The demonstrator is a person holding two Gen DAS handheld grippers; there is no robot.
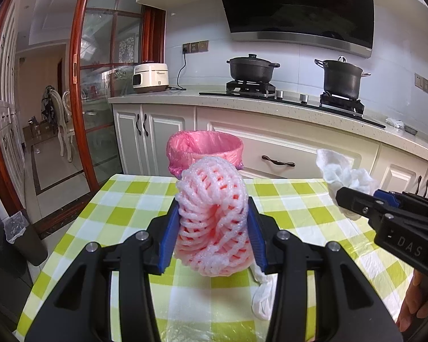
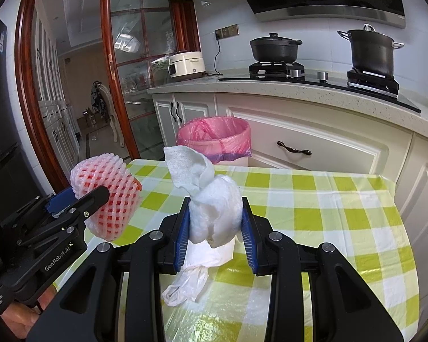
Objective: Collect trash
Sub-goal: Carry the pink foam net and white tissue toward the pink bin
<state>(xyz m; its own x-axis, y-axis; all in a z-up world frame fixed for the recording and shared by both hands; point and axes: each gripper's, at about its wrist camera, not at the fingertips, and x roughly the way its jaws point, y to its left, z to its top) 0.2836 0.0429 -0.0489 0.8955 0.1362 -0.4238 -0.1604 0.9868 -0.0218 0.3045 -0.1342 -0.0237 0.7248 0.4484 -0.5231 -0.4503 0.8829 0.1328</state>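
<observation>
The left gripper (image 1: 212,228) has its blue-padded fingers (image 1: 168,236) pressed against both sides of a pink foam fruit net sleeve (image 1: 214,219), which stands up between them and bulges above the tips, lifted clear of the table. From the right wrist view the same sleeve (image 2: 105,196) sits at the end of the left gripper (image 2: 80,202), off to the left and above the table's near-left edge.

The right gripper (image 2: 215,228) pinches a crumpled white paper towel (image 2: 211,202) between its blue pads (image 2: 182,236); one flap of the towel sticks upward past the fingertips, and a thin white plastic bag (image 2: 185,279) lies on the table directly under and behind the wad. In the left wrist view the right gripper (image 1: 356,199) reaches in from the right with the towel (image 1: 342,173) at its tip, well apart from the foam sleeve.

Below both lies a green-and-white checked tablecloth (image 2: 314,213) covered with clear film. Just beyond the table's far edge stands a round bin lined with a pink plastic bag (image 2: 214,136), its mouth open, ahead of both grippers (image 1: 205,145). Behind it run white kitchen cabinets (image 2: 314,142) and a pale stone counter (image 2: 299,85) bearing a white rice cooker (image 2: 187,65) and two black pots (image 2: 274,47) on a gas hob.
</observation>
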